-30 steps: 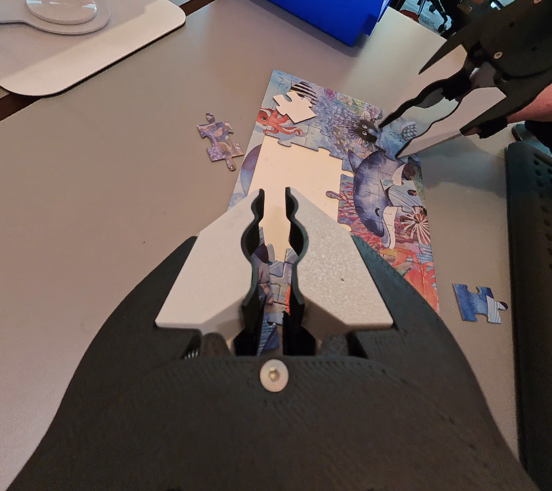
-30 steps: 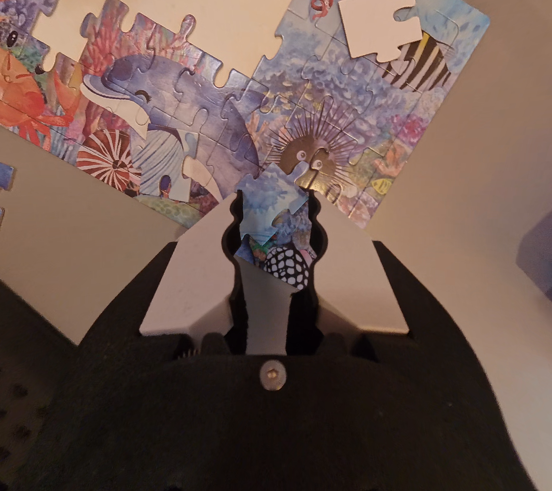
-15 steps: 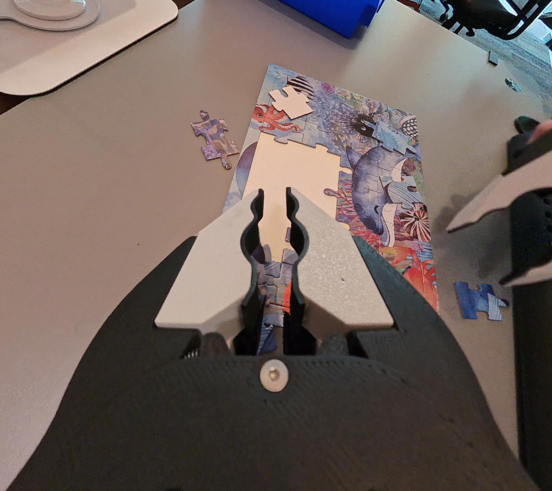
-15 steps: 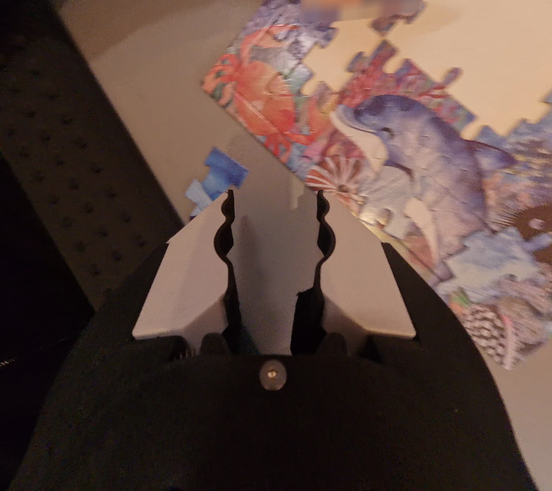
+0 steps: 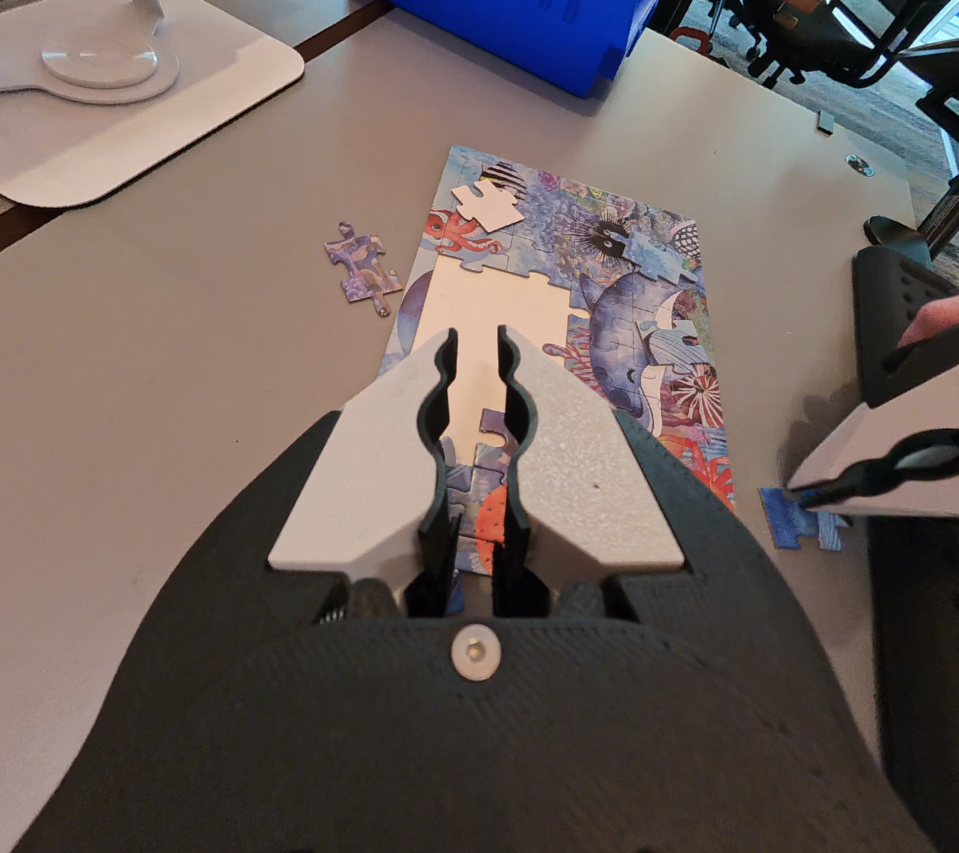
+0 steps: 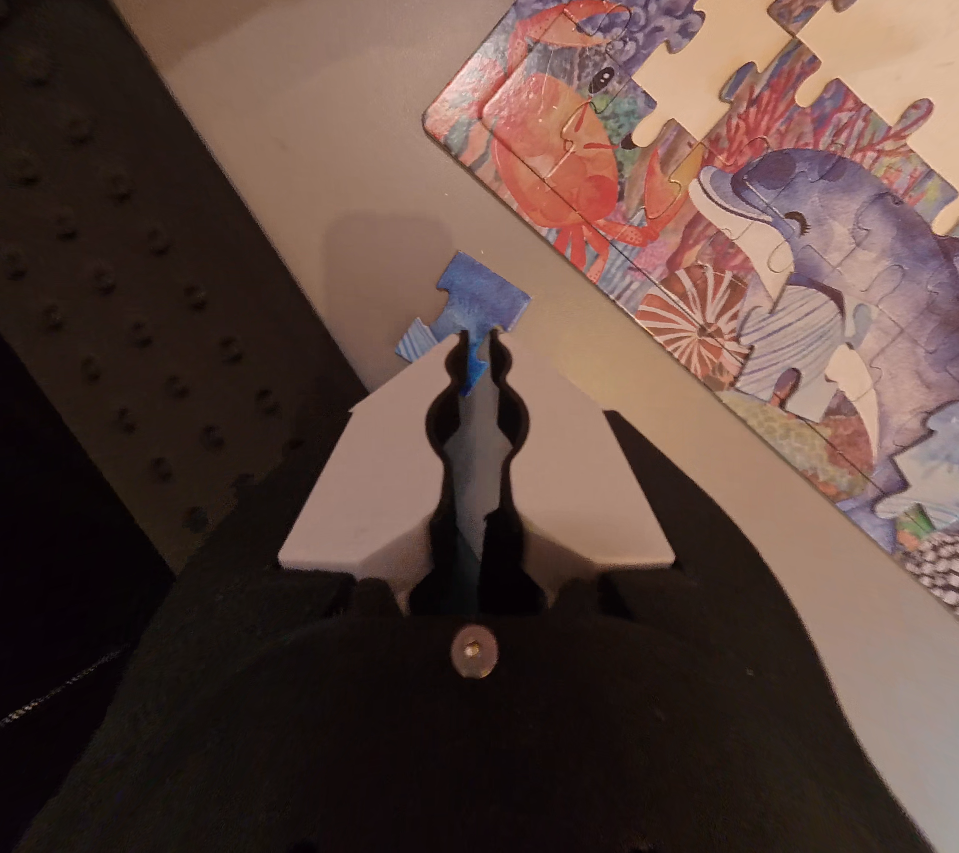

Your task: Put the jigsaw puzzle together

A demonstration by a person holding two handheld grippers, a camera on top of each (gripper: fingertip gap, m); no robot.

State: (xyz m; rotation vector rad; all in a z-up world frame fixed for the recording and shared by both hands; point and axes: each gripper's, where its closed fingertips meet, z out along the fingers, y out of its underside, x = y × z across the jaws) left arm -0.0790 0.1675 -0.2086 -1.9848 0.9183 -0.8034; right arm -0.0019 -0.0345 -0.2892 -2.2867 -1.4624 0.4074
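Your right gripper (image 6: 478, 334) is pinched on the blue piece (image 6: 480, 301), a flat card piece lying on the matte grey table (image 5: 207, 309) just beside the puzzle (image 5: 638, 309). Your left gripper (image 5: 475, 335) hangs over the puzzle, wavy jaws apart, holding nothing.

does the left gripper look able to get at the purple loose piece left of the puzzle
Probably yes. The purple piece lies flat on bare table, apart from the puzzle, with nothing over it. The left gripper is open and empty, hovering over the puzzle's bare middle. The right gripper is busy at the blue piece.
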